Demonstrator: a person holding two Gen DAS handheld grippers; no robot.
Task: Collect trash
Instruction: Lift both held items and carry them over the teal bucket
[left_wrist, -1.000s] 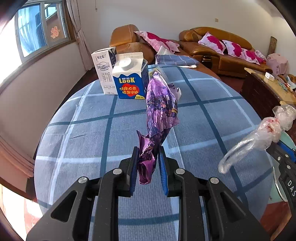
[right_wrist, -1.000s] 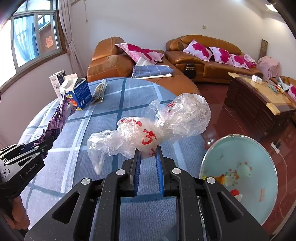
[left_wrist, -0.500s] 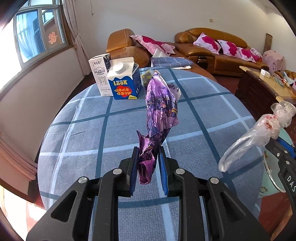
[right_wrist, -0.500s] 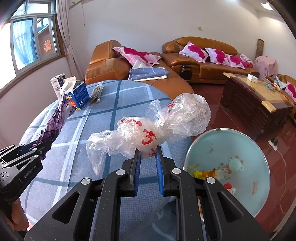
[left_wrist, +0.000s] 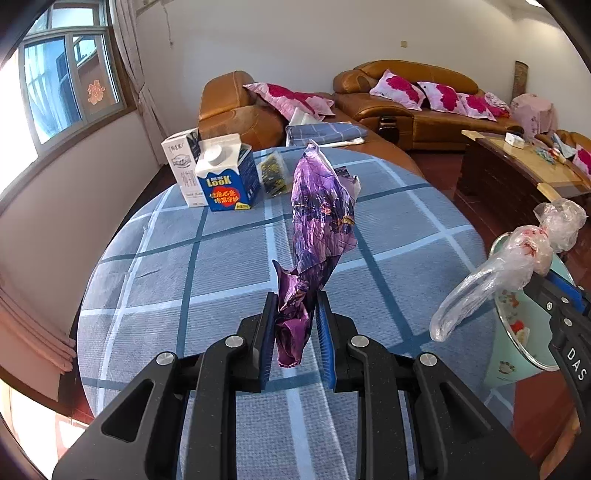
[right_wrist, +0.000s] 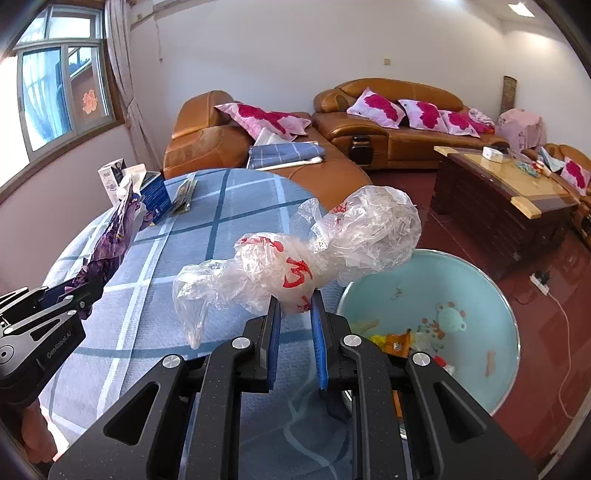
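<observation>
Left wrist view: left gripper (left_wrist: 295, 321) with fingers clamped on a crumpled purple wrapper (left_wrist: 319, 229), lifted off the checked blue surface (left_wrist: 221, 280); two cartons (left_wrist: 225, 177) standing at the far edge. Right wrist view: right gripper (right_wrist: 296, 314) with fingers pinched on a clear plastic bag (right_wrist: 295, 266), held above the surface's edge, just beside a pale green basin (right_wrist: 480, 295) with scraps inside.
</observation>
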